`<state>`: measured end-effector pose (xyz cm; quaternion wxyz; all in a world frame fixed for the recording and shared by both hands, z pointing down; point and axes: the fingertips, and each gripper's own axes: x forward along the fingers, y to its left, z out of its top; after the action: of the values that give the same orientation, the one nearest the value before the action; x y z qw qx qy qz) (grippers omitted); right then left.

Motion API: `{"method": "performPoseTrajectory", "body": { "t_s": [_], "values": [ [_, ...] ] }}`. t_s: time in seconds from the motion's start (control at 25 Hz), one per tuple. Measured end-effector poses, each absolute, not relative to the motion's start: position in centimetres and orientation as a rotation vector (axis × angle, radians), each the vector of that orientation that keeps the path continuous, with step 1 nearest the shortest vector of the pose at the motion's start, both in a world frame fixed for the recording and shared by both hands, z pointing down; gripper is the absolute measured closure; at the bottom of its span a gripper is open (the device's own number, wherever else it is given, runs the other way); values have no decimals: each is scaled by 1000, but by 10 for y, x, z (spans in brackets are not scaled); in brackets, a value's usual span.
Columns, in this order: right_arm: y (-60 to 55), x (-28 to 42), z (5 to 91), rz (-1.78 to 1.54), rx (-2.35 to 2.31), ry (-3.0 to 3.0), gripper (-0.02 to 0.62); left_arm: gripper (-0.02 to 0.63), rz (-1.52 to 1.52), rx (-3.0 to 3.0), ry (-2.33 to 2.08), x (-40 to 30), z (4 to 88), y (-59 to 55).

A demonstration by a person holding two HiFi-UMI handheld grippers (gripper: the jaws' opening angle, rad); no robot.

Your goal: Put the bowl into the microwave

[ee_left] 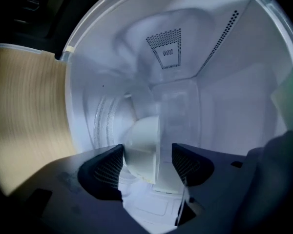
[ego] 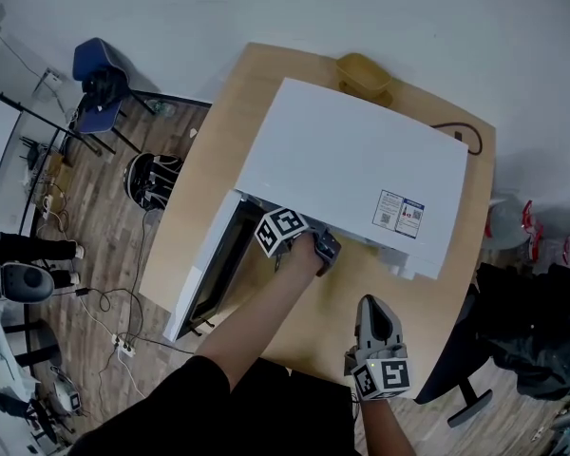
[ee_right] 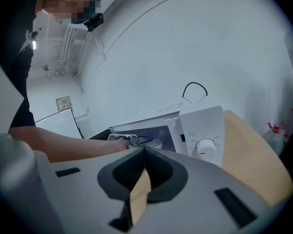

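A blue chair [ego: 97, 74] stands on the floor well to the left of the microwave [ego: 351, 169], which sits on a wooden table [ego: 218, 150]. The microwave's door [ego: 209, 264] hangs open at its left side.

The person's left arm [ego: 266, 312] reaches over the table's front edge into the microwave's mouth, just right of the door. The left gripper [ego: 325, 247] at its end points into the cavity, its marker cube [ego: 283, 228] just outside the opening. Its own view looks at the microwave's white inner walls.

The white bowl [ee_left: 142, 147] is inside the microwave, between the left gripper's jaws. The jaws stand wide apart. The left pad [ee_left: 107, 169] is just beside the bowl's rounded side, and whether it touches cannot be told. The right pad [ee_left: 188, 164] is clear of the bowl's rim, so the gripper is not clamped on the bowl. Which way up the bowl sits cannot be told.

A yellow dish [ego: 364, 72] lies on the table behind the microwave.

The right gripper [ego: 372, 310] hovers over the table in front of the microwave's right half, pointing towards it. Its jaws are pressed together with nothing held. Its view faces the microwave's control panel and knob [ee_right: 203, 147].

A black cable [ego: 465, 137] loops behind the microwave's right end.
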<state>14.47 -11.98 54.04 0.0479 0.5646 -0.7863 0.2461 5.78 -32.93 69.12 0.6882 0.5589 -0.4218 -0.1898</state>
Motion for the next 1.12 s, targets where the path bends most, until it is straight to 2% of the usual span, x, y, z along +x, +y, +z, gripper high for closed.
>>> {"method": "performPoseTrajectory", "body": {
  "t_s": [0.4, 0.52, 0.88, 1.0, 1.12],
  "values": [
    [-111, 141, 537, 741, 1740, -2401, 536, 305, -261, 1230, -1024, 55, 700, -317],
    [-105, 142, 537, 746, 1749, -2396, 536, 393, -334, 1215, -970, 61, 697, -323],
    [-99, 150, 543, 771, 1764, -2382, 536, 390, -341, 1252, -926, 72, 699, -337],
    [-102, 149, 542, 772, 1754, -2393, 536, 359, -343, 1259, -926, 67, 696, -332],
    [-103, 146, 541, 766, 1733, -2404, 536, 354, -341, 1244, -940, 60, 702, -326]
  ]
}}
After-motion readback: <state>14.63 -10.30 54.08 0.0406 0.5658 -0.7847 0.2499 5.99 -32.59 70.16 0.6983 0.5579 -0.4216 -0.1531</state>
